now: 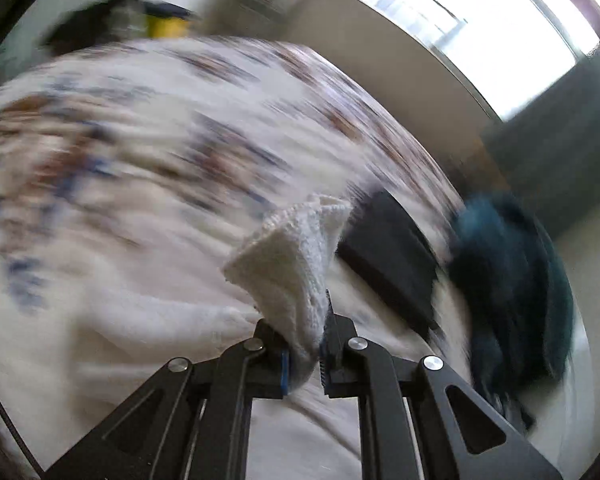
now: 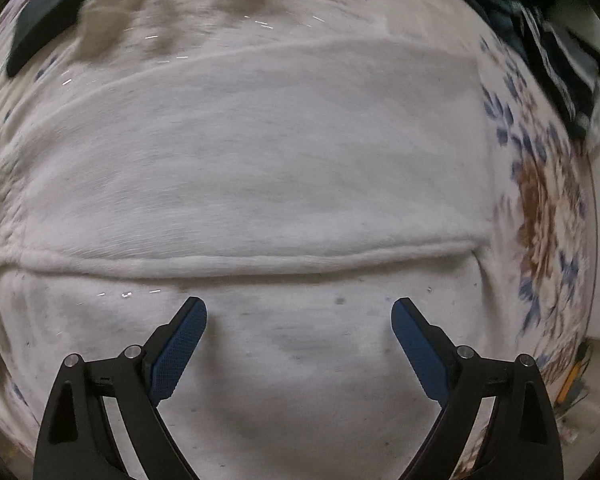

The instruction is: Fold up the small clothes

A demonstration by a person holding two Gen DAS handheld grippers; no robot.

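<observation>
My left gripper (image 1: pixel 306 346) is shut on a corner of a white knitted garment (image 1: pixel 288 264), which sticks up from between the fingers above a flower-patterned bedsheet (image 1: pixel 140 120). The left wrist view is motion-blurred. In the right wrist view the white garment (image 2: pixel 260 168) lies spread flat on the bed with a fold seam running across it. My right gripper (image 2: pixel 299 320) is open and empty, its blue-padded fingers just above the garment's near part.
A folded dark garment (image 1: pixel 388 256) and a teal garment (image 1: pixel 508 280) lie on the bed to the right in the left wrist view. Dark clothes (image 2: pixel 556 48) lie at the top right and a dark piece (image 2: pixel 48 12) at the top left in the right wrist view. A bright window (image 1: pixel 480 20) is beyond the bed.
</observation>
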